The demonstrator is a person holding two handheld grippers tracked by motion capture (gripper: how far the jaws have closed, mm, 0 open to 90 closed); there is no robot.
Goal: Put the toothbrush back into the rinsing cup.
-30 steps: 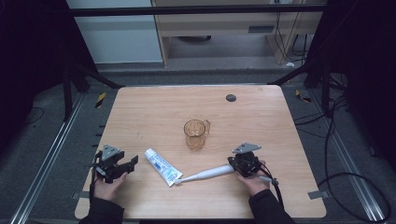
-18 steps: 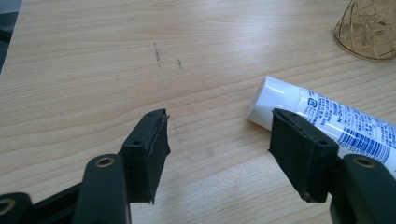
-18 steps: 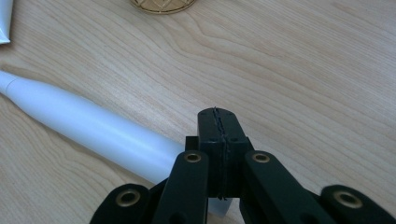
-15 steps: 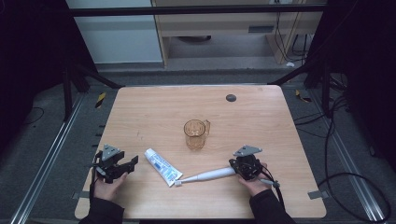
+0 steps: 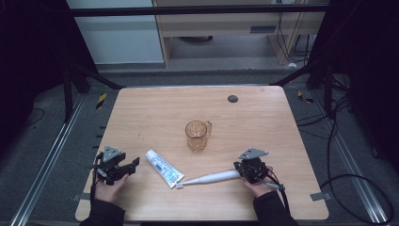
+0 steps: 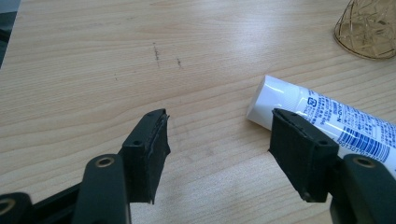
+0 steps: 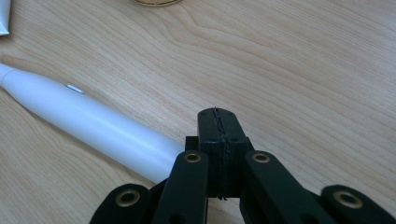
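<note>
A white electric toothbrush point(image 5: 209, 178) lies near the table's front edge, its head pointing left toward a white toothpaste tube point(image 5: 163, 168). An amber glass cup point(image 5: 196, 135) stands behind them at mid-table. My right gripper point(image 5: 248, 170) rests at the toothbrush's handle end. In the right gripper view its jaws point(image 7: 218, 114) are pressed together with nothing between them, and the toothbrush handle point(image 7: 93, 123) lies alongside to their left. My left gripper point(image 5: 128, 168) is open on the left. In its own view the jaws point(image 6: 217, 140) stand wide apart, the toothpaste cap point(image 6: 275, 100) just past the right jaw.
The wooden table point(image 5: 155, 113) has a small dark round disc point(image 5: 232, 98) near its far edge. The cup's base point(image 6: 369, 25) shows at the top right of the left gripper view. Metal rails and cables run along the floor on both sides.
My right gripper has shifted slightly toward the near edge beside the toothbrush handle. The left gripper, tube and cup have stayed put.
</note>
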